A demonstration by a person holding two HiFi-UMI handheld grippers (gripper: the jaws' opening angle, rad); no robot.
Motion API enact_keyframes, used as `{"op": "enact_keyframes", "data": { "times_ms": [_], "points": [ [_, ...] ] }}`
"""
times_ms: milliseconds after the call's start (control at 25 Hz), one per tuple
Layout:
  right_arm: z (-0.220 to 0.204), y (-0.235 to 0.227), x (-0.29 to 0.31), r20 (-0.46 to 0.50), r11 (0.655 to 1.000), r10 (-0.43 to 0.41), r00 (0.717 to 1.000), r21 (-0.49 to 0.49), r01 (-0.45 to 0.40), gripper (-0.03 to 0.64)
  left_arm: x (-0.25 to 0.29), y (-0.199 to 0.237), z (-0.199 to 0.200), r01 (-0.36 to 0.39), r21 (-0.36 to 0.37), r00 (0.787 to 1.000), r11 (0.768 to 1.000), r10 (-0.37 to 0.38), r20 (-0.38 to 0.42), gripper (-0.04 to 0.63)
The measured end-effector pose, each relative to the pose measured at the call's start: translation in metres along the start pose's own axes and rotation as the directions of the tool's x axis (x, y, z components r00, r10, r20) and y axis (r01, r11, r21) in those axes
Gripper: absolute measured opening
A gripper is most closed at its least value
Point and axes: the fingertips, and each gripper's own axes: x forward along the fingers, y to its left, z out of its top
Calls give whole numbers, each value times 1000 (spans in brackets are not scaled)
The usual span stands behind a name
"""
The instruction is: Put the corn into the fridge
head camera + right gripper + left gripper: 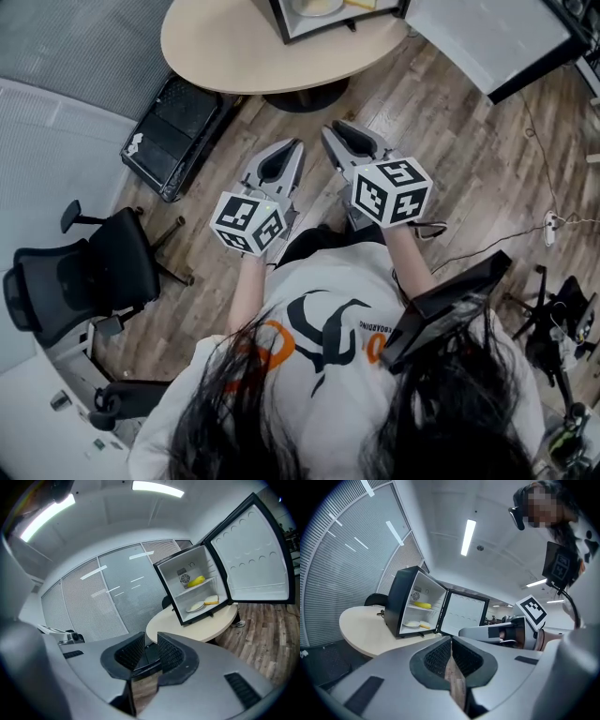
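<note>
Bench: round, carrying the fridge, whose door is swung wide.
Left hand-held gripper and right hand-held gripper: both clenched on nothing, side by side, well short of the bench.
Corn: the yellow piece on the fridge's upper shelf, ahead of both hand-held grippers and well apart from them.
Placement looks done. If you close up, push the door's free edge with a clenched tip and keep clear of the shelves.

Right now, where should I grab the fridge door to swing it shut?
Probably pinch the fridge door at its free edge, coming from the side away from the fridge. It stands wide open, hinged on the fridge, so that thin edge sticks out bare.
</note>
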Motion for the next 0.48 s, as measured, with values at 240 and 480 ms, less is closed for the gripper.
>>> {"op": "enact_keyframes", "data": {
  "times_ms": [240,480],
  "points": [
    [3,7,-8,13,1000,-9,1000,-20,9,91,-5,-7,6,21,18,1000,1000,-21,20,9],
    [1,15,-8,10,1000,0,1000,-27,1,91,-11,-8,10,23,26,999,999,-24,32,9]
  ]
}}
